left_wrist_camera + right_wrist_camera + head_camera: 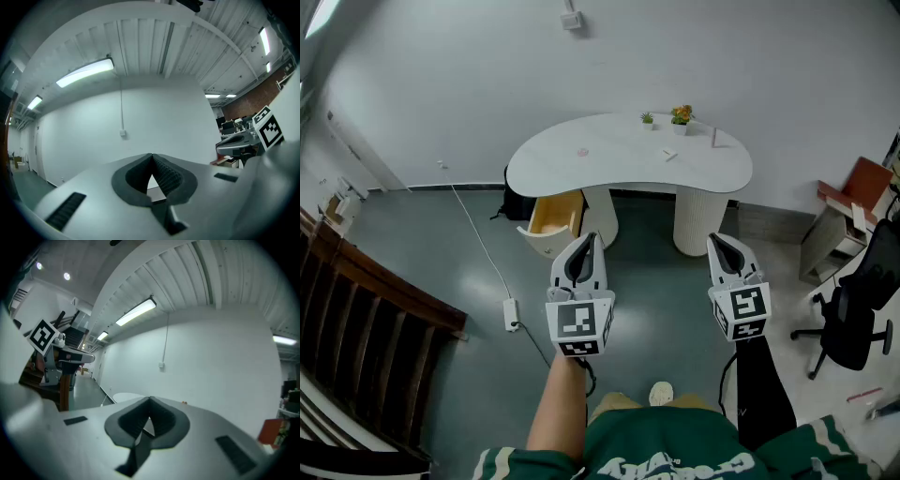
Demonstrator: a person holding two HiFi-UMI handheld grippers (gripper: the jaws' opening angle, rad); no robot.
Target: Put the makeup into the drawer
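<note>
In the head view a white kidney-shaped table (628, 159) stands ahead, well beyond both grippers. Under its left side a wood-coloured drawer (553, 217) is pulled open. On the top lie small items too small to identify: a pink one (582, 151), a white one (670, 156) and a slim upright stick (713, 137). My left gripper (592, 238) is held level in front of the drawer, shut and empty, its pads meeting at the tip (152, 155). My right gripper (714, 242) is beside it, level, also shut (150, 399) with nothing between the pads.
Two small potted plants (681, 116) stand at the table's far edge. A black bag (516, 204) lies under the table. A cable and power strip (512, 314) cross the floor at left, near a wooden railing (366, 328). An office chair (853, 323) stands at right.
</note>
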